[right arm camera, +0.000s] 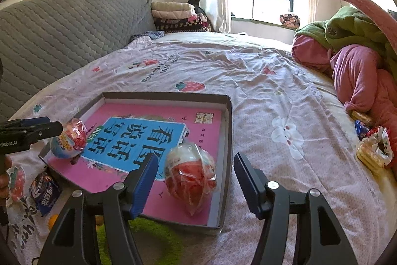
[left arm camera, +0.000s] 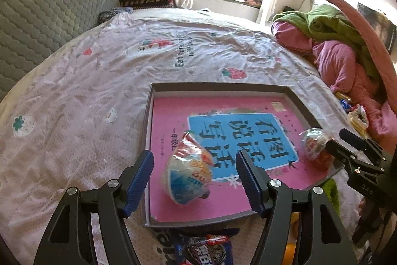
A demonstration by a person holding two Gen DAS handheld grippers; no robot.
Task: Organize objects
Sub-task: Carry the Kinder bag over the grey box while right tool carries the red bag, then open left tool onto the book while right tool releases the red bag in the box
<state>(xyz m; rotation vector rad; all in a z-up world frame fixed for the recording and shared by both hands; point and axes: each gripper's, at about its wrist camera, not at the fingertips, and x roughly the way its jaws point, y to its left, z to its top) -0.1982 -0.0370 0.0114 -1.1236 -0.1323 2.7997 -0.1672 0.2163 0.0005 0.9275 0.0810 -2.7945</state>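
Left gripper: low centre of the left wrist view, jaws spread wide; the blue-and-white snack pack sits between them but the blue pads stand clear of it on both sides, so it is not gripped.
Right gripper: low centre of the right wrist view, jaws apart with nothing pressed between them; the red snack pack lies between them, nearer the left pad, whether touching it I cannot tell.
Step in hand: both packs appear just set down in the tray, so this looks like the release and retreat.
Doing it well: lift each gripper straight back along its own line with the jaws kept wide, so no pad snags the loose crinkled wrapping and drags a pack out over the low wall; judged from the wrappers, they would catch easily.
Tray: a shallow grey-walled box on the bedsheet, middle of both views.
Tray contents: a pink book with a blue title panel lies flat as its floor; the blue-and-white pack rests at its near left corner, the red pack at its near right, well apart.
Still outside, near: a dark blue wrapped snack on the sheet just below the tray's near edge, bottom centre of the left view.
Still outside, right: a small heap of wrapped snacks at the right edge, beside the pink clothing.
Next move: likely one of these loose snacks.
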